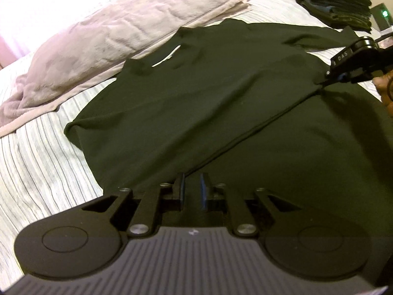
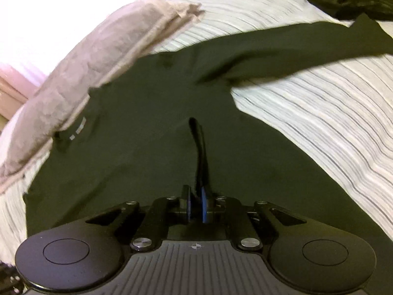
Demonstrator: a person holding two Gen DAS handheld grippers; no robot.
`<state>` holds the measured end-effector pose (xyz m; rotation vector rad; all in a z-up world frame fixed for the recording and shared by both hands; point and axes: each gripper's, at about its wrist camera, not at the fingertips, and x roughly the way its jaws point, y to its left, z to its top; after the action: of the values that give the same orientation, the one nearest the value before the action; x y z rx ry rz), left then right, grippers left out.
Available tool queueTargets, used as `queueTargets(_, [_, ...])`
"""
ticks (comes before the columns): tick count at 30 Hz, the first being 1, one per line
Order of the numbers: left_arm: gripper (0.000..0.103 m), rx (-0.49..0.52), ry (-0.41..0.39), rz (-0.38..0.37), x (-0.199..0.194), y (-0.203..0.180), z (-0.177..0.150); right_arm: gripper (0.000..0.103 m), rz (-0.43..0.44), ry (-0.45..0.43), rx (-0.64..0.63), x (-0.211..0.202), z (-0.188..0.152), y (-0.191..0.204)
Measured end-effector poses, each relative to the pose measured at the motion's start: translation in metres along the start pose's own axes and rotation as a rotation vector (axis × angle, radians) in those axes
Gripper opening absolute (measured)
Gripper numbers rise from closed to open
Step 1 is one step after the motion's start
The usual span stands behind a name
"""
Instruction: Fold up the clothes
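Pinching only a thin ridge of the dark shirt (image 2: 137, 147), the right tool (image 2: 195, 205) is risking slippage while the left tool (image 1: 192, 188), nearly closed at six o'clock, is holding nothing visible.

A bedroom at home: a striped bedsheet (image 1: 36, 147), a pillow (image 1: 98, 44), stacked folded clothes (image 1: 336, 2).

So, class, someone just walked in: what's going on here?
A person with a gripper in each hand is folding a dark shirt spread on a striped bed. The right gripper pinches a raised fold of it. The left gripper sits at the fold's near end, jaws nearly closed. Folded clothes are stacked beyond.
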<state>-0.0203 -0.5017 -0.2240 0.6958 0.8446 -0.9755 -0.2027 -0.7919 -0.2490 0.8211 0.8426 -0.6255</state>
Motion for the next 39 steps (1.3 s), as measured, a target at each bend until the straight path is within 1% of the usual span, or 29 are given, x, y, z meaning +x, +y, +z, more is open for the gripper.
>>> queueTargets(2, [0.011,0.022,0.002,-0.006,0.0,-0.005,0.001,0.007,0.007,0.011,0.025,0.004,-0.001,-0.004])
queueTargets(3, [0.011,0.033,0.002,-0.009,-0.002,-0.008,0.0,0.01,0.01,0.013,0.036,0.004,0.0,-0.005])
queueTargets(4, [0.011,0.046,0.004,-0.01,-0.003,-0.012,0.0,0.024,0.011,0.009,0.039,0.001,0.001,-0.005])
queueTargets(5, [0.011,0.063,0.008,-0.013,-0.002,-0.015,0.0,0.03,0.003,0.001,0.039,-0.004,0.0,-0.007])
queueTargets(6, [0.011,0.077,0.012,-0.016,-0.002,-0.018,0.001,0.041,-0.008,-0.008,0.038,-0.01,0.0,-0.01])
queueTargets(7, [0.011,0.087,0.015,-0.018,-0.001,-0.02,0.002,0.048,-0.019,-0.016,0.038,-0.016,-0.001,-0.013])
queueTargets(10, [0.011,0.118,0.016,-0.033,-0.005,-0.027,0.005,0.048,-0.068,-0.026,0.098,-0.042,-0.003,-0.039])
queueTargets(14, [0.013,0.172,0.013,-0.044,-0.008,-0.045,0.017,0.048,-0.097,-0.136,0.209,-0.081,0.012,-0.095])
queueTargets(15, [0.014,0.185,0.009,-0.042,-0.008,-0.051,0.024,0.052,-0.099,-0.157,0.24,-0.086,0.02,-0.112])
queueTargets(16, [0.017,0.197,0.005,-0.039,-0.008,-0.057,0.031,0.062,-0.1,-0.174,0.271,-0.09,0.028,-0.127])
queueTargets(17, [0.023,0.2,0.001,-0.031,-0.006,-0.065,0.04,0.067,-0.095,-0.19,0.297,-0.091,0.04,-0.145])
queueTargets(18, [0.027,0.203,-0.003,-0.022,-0.004,-0.073,0.05,0.07,-0.089,-0.206,0.321,-0.091,0.053,-0.163])
queueTargets(19, [0.033,0.207,-0.007,-0.014,-0.002,-0.081,0.06,0.07,-0.082,-0.223,0.345,-0.092,0.065,-0.181])
queueTargets(20, [0.035,0.208,-0.006,-0.004,0.003,-0.091,0.071,0.07,-0.075,-0.239,0.369,-0.092,0.078,-0.199])
queueTargets(21, [0.037,0.209,-0.006,0.006,0.007,-0.101,0.082,0.07,-0.062,-0.253,0.399,-0.091,0.09,-0.216])
queueTargets(23, [0.042,0.187,0.007,0.017,0.018,-0.122,0.103,0.07,-0.034,-0.275,0.462,-0.085,0.112,-0.248])
queueTargets(24, [0.043,0.173,0.017,0.018,0.024,-0.134,0.114,0.07,-0.022,-0.283,0.495,-0.08,0.123,-0.265])
queueTargets(27, [0.047,0.104,0.044,0.009,0.039,-0.157,0.139,0.07,0.034,-0.276,0.61,-0.061,0.142,-0.304])
queueTargets(30, [0.049,0.013,0.073,-0.012,0.051,-0.174,0.161,0.069,0.107,-0.271,0.699,-0.047,0.151,-0.331])
queueTargets(32, [0.049,-0.012,0.083,-0.01,0.055,-0.182,0.17,0.069,0.153,-0.284,0.722,-0.045,0.155,-0.337])
queueTargets(33, [0.049,-0.019,0.087,-0.006,0.057,-0.185,0.174,0.044,0.149,-0.287,0.716,-0.047,0.159,-0.337])
queueTargets(34, [0.049,-0.018,0.092,-0.001,0.058,-0.187,0.176,0.005,0.135,-0.288,0.704,-0.05,0.162,-0.335])
queueTargets(36, [0.049,-0.016,0.1,0.007,0.057,-0.187,0.176,0.005,0.098,-0.306,0.665,-0.059,0.17,-0.326])
queueTargets(38, [0.049,-0.017,0.107,0.016,0.056,-0.184,0.173,0.005,0.034,-0.331,0.537,-0.077,0.182,-0.29])
queueTargets(39, [0.049,-0.019,0.108,0.02,0.054,-0.182,0.172,0.005,0.0,-0.338,0.448,-0.084,0.188,-0.266])
